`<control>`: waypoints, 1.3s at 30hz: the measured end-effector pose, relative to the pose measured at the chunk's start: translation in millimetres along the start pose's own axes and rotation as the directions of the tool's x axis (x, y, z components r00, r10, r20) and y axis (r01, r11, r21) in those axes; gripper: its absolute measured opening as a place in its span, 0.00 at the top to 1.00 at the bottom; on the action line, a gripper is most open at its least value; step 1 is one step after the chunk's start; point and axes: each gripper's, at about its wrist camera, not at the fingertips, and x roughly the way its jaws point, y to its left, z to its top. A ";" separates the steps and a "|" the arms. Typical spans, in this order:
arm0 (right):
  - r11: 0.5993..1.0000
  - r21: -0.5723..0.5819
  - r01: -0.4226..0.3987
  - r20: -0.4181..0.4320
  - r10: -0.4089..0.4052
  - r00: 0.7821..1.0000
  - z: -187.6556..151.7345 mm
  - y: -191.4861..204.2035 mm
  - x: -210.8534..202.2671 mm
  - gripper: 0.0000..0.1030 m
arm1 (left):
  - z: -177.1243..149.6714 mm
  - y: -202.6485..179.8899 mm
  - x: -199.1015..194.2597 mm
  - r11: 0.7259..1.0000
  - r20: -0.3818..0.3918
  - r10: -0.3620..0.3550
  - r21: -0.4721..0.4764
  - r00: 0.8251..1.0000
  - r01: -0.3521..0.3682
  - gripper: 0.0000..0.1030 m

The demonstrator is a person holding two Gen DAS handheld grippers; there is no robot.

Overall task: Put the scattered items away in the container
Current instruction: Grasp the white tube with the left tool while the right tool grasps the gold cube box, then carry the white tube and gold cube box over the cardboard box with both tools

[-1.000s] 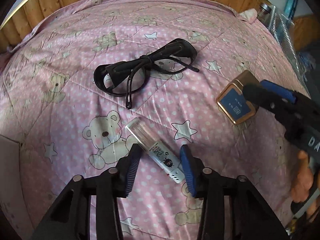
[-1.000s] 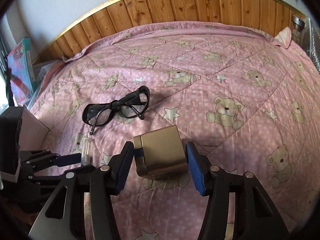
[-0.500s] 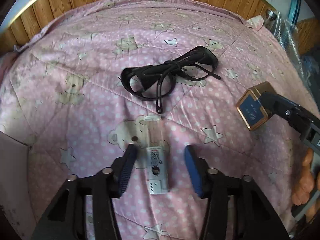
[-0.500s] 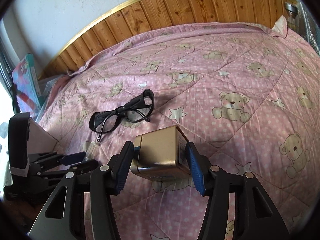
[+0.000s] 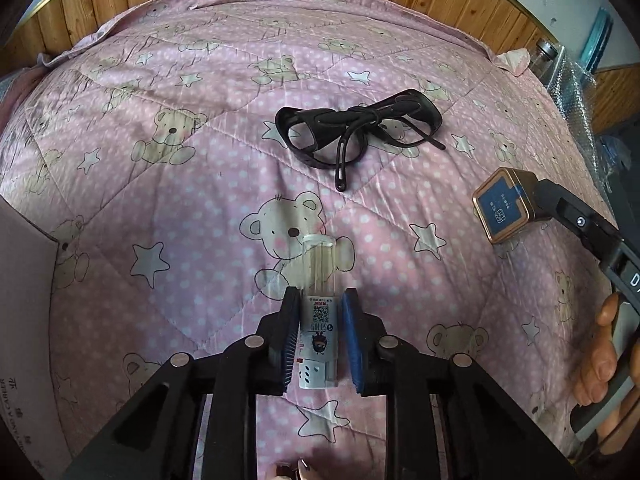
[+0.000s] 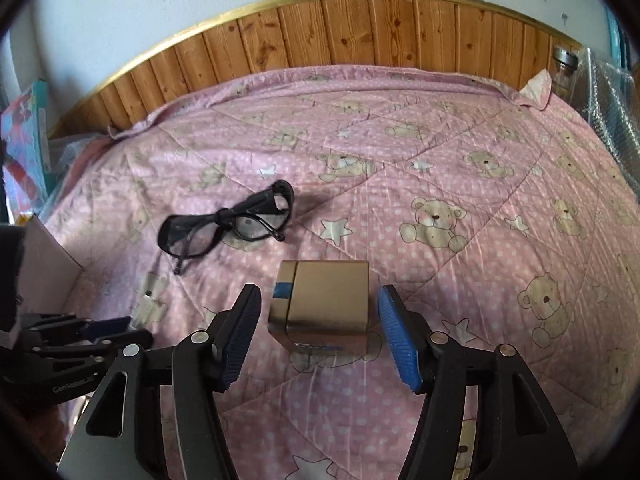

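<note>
Left tool [image 5: 319, 340]: clenched on the small clear-capped bottle with the white printed label [image 5: 319, 320], blue pads against both sides of the label, at lower centre of the left wrist view.
Bottle axis: runs straight away from the tool, clear cap pointing up the frame toward the bear print; whether it rests on the quilt or is lifted I cannot tell.
Right tool [image 6: 318, 332]: released; a gap shows on each side between the pads and the gold rectangular tin with the blue label [image 6: 326, 300], which sits between the jaws on the pink quilted bedspread with bears and stars [image 6: 460, 168].
Tin in the left wrist view: at the right edge [image 5: 506, 210], blue-labelled face turned toward the camera.
Black wraparound glasses [image 5: 356, 130]: on the quilt, upper centre, arms folded, well apart from both tools.
Container: probably the pale cardboard box [image 5: 24, 300] at the left edge of the left wrist view; only one wall shows.
Deciding relation: the box lies left of the left tool, so that hand is nearer, and the bottle would travel leftward, broadside.
</note>
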 end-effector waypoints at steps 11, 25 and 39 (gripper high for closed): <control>0.988 0.150 -0.022 -0.037 0.028 0.999 -15.6 -23.6 -4.3 0.48 | 5.2 6.2 -2.4 1.000 0.019 0.003 0.020 1.000 -0.003 0.81; 0.982 0.152 -0.109 -0.015 0.113 0.994 -45.6 19.1 -68.8 0.48 | -12.5 7.2 -66.3 1.000 0.092 -0.022 -0.001 0.995 0.023 0.81; 0.984 0.083 -0.160 0.015 0.159 0.987 -64.4 72.7 -128.2 0.48 | -47.1 16.8 -141.4 0.997 0.184 -0.057 -0.035 0.981 0.065 0.81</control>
